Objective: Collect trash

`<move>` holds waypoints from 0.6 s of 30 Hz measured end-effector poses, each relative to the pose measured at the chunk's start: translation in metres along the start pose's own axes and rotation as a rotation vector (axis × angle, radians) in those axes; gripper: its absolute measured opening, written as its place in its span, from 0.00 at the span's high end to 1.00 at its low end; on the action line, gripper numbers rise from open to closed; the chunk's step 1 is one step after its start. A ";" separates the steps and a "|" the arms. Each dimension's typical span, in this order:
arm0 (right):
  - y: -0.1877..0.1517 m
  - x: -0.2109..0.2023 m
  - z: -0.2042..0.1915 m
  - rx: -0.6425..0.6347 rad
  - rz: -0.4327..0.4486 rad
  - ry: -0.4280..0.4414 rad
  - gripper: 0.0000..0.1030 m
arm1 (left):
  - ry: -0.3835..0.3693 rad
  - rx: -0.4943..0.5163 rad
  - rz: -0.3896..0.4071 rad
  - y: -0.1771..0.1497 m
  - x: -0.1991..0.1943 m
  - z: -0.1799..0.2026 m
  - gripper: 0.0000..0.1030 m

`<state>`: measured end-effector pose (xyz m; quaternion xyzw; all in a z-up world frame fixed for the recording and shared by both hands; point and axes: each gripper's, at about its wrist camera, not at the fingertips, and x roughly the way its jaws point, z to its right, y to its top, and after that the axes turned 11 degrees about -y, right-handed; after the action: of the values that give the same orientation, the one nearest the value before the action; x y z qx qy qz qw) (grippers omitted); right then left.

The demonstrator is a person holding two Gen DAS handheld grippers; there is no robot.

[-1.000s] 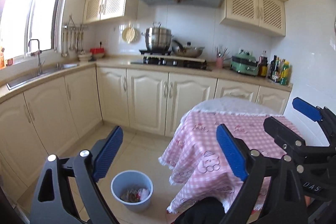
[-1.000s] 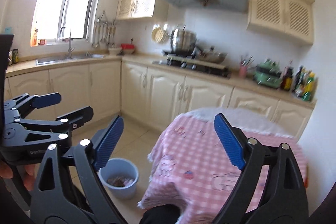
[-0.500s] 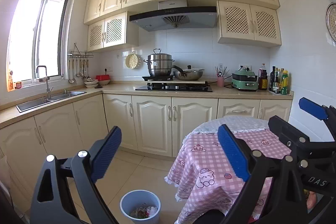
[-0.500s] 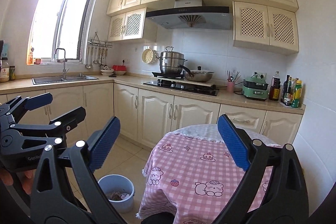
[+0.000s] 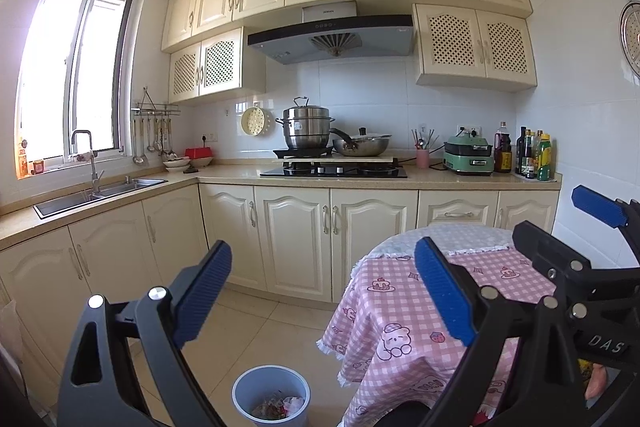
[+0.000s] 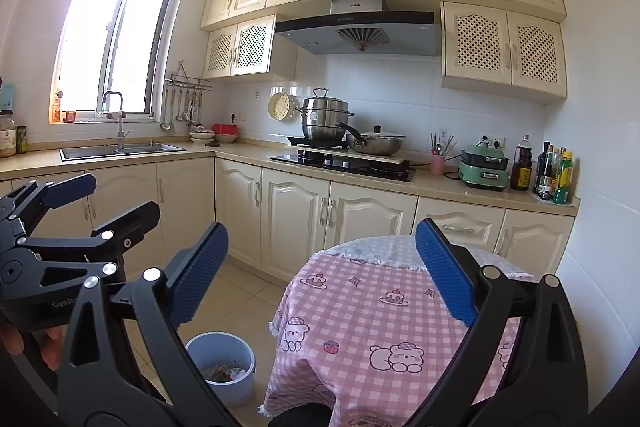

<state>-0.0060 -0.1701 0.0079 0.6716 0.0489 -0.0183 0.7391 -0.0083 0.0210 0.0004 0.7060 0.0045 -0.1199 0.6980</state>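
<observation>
Here both claws are held up side by side, level with the kitchen and well above the floor. The left claw point(image 5: 322, 301) has its blue-padded fingers spread wide with nothing between them, and the right claw point(image 6: 320, 277) is spread just as wide and equally empty. In the right wrist view the left claw shows again at the left edge, with fingertips of the person's hand point(image 6: 28, 343) wrapped under its handle.

The trash point(image 5: 276, 405) lies in a pale blue bin point(image 5: 240, 393) on the tiled floor, a mixed heap of scraps whose pieces are too small to tell apart. The bin stands just beside a round table point(image 6: 360, 307) draped in a pink checked cloth printed with bears and cakes; the part of the tabletop in view is bare.

Behind them runs an L-shaped counter point(image 5: 440, 179) over cream cupboards. On it, from left to right, are a steel sink point(image 5: 100, 189) under the window, a red box with bowls, a black hob carrying a steel steamer pot point(image 5: 307, 129) and a lidded pan point(image 5: 362, 143), a pink cup of utensils, a green cooker point(image 5: 469, 155) and a cluster of bottles point(image 5: 532, 157). A range hood point(image 5: 332, 37) hangs above the hob.
</observation>
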 end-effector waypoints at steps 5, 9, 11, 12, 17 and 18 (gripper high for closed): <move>-0.002 0.001 0.001 0.006 -0.007 -0.003 0.09 | -0.004 0.007 -0.004 -0.004 0.001 0.002 0.12; -0.001 0.001 0.001 0.009 -0.010 -0.008 0.09 | -0.009 0.009 -0.005 -0.004 0.002 0.000 0.12; -0.001 0.001 0.001 0.007 -0.010 -0.008 0.09 | -0.011 0.009 -0.006 -0.004 0.003 -0.001 0.12; -0.001 0.001 0.001 0.007 -0.010 -0.009 0.09 | -0.011 0.009 -0.006 -0.005 0.003 -0.001 0.12; -0.001 0.001 0.000 0.008 -0.012 -0.007 0.09 | -0.011 0.008 -0.006 -0.005 0.003 -0.002 0.12; -0.002 0.001 0.000 0.008 -0.013 -0.006 0.09 | -0.010 0.009 -0.006 -0.004 0.003 -0.002 0.12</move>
<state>-0.0053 -0.1699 0.0063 0.6743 0.0509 -0.0252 0.7363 -0.0058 0.0224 -0.0044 0.7086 0.0025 -0.1258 0.6943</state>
